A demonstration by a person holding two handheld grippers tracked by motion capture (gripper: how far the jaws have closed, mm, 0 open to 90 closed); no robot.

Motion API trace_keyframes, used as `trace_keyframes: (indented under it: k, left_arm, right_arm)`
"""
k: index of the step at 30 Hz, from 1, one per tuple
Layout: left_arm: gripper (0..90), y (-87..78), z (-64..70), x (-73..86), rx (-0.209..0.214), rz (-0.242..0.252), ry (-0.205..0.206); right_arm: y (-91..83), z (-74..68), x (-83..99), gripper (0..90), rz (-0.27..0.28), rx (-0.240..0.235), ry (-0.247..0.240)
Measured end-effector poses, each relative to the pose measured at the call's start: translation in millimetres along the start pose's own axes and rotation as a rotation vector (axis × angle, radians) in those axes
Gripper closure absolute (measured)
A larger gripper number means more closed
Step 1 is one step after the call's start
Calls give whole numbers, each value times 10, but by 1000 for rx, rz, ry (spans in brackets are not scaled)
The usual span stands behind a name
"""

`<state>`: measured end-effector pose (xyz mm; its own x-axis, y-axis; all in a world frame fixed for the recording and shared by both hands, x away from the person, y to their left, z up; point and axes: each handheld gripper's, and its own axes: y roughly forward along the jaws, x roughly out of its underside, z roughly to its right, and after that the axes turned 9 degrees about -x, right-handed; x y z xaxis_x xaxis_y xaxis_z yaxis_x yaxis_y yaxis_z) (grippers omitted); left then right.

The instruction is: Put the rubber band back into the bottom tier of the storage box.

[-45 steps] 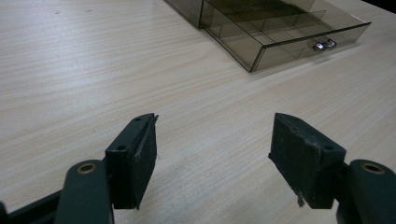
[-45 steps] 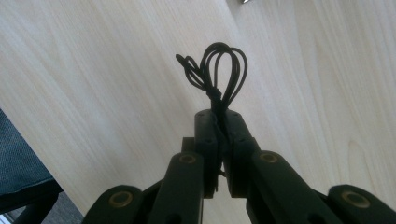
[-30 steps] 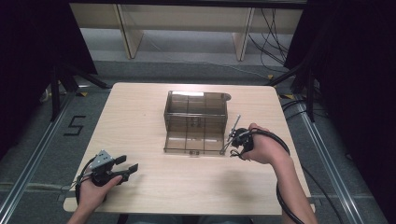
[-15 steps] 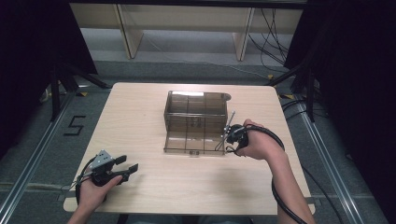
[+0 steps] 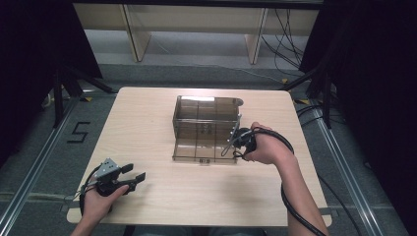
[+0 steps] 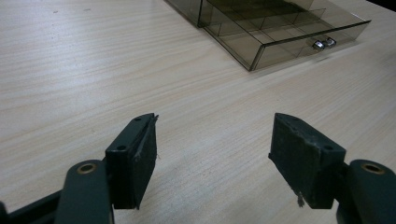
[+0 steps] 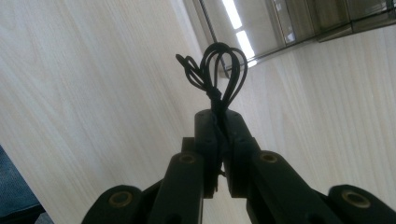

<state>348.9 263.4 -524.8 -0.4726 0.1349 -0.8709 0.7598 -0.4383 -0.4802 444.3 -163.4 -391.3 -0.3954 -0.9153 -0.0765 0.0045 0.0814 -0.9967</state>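
Light wood-grain rectangular table [image 5: 147,128], seen from above. Near its centre, slightly toward the far side: smoky translucent plastic organiser box [image 5: 204,120] with inner dividers, one shallow drawer [image 5: 201,152] pulled out toward the person.

Right gripper [image 5: 235,140] held in right hand [image 5: 263,147], just beside the box's right front corner, at drawer level. Contact with the box: cannot tell. In right gripper view, black jaws pressed together on a small bundle of thin black looped cord [image 7: 217,70], pinched at its tied waist, loops fanning out beyond the jaw tips. Table surface [image 7: 93,93] behind, box edge [image 7: 280,28] at upper right with ceiling lights reflected in it.

Left gripper [image 5: 135,178] in left hand [image 5: 101,199], near front-left corner of table, well apart from the box, pointing right. Grey plate [image 5: 107,169] on top. In left gripper view, jaws spread wide, nothing between the black pads [image 6: 140,154], bare wood [image 6: 93,70] beneath. Open drawer [image 6: 289,39] visible at top right of that view, two small shiny metal pieces [image 6: 323,44] inside its front compartment; kind cannot be told.
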Motion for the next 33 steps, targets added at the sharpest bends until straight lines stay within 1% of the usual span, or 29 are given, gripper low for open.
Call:
trace_keyframes:
  k: [1,2,3,6,9,11,12,13,18,19,22,23,24,25,27,28,29,30,31,32,33]
  left_arm:
    - [313,-3,1,-2,-3,-4,2]
    - [313,-2,1,-1,-2,-3,2]
    - [313,-2,2,-1,-3,-3,2]
    - [313,-2,2,-1,-3,-3,2]
    - [313,-6,3,-2,-5,-6,4]
    - [313,-6,2,-3,-5,-6,6]
    - [313,-4,3,-2,-3,-4,3]
    - [313,-2,1,0,0,0,1]
    - [313,-4,0,0,-1,-2,3]
    - [313,-8,4,-1,-4,-5,2]
    - [313,-8,4,-1,-2,-5,2]
    - [313,-8,4,-1,-2,-5,2]
    - [313,-9,1,-1,-2,-6,4]
    - [313,-9,1,-1,-3,-7,4]
    - [313,-8,3,-1,-2,-5,2]
    - [313,-8,3,-1,-2,-5,2]
    - [313,-8,5,-1,-2,-5,2]
    - [313,-8,5,-1,-3,-5,1]
    - [313,-8,3,-1,-3,-8,4]
    - [313,-8,3,-2,-3,-8,5]
    - [313,-7,3,-2,-3,-8,5]
  right_arm:
    - [5,16,-9,864,5,-3,-25]
    - [-2,1,-21,864,-2,0,-7]
    - [-1,6,-29,864,2,1,-18]
    - [-2,-5,-45,864,3,3,-10]
    - [5,6,-63,864,7,1,-24]
    - [4,4,-75,864,8,0,-21]
    - [4,8,-81,864,8,-2,-29]
    - [3,-3,-91,864,1,1,-21]
    - [15,2,-132,864,2,-6,-30]
    - [18,7,-141,864,3,-6,-38]
    - [24,3,-160,864,5,-4,-35]
    - [28,15,-162,864,10,-8,-47]
    - [28,1,-170,864,4,-3,-30]
    - [41,2,-175,863,3,-5,-29]
    - [49,11,-176,864,8,-7,-38]
    - [53,3,-181,864,4,-5,-30]
    - [57,5,-184,864,4,-5,-36]
    - [61,3,-187,863,4,-8,-27]
    - [59,-3,-190,863,7,1,-23]
    - [62,13,-195,863,7,-10,-37]
    - [61,14,-198,863,6,-7,-36]
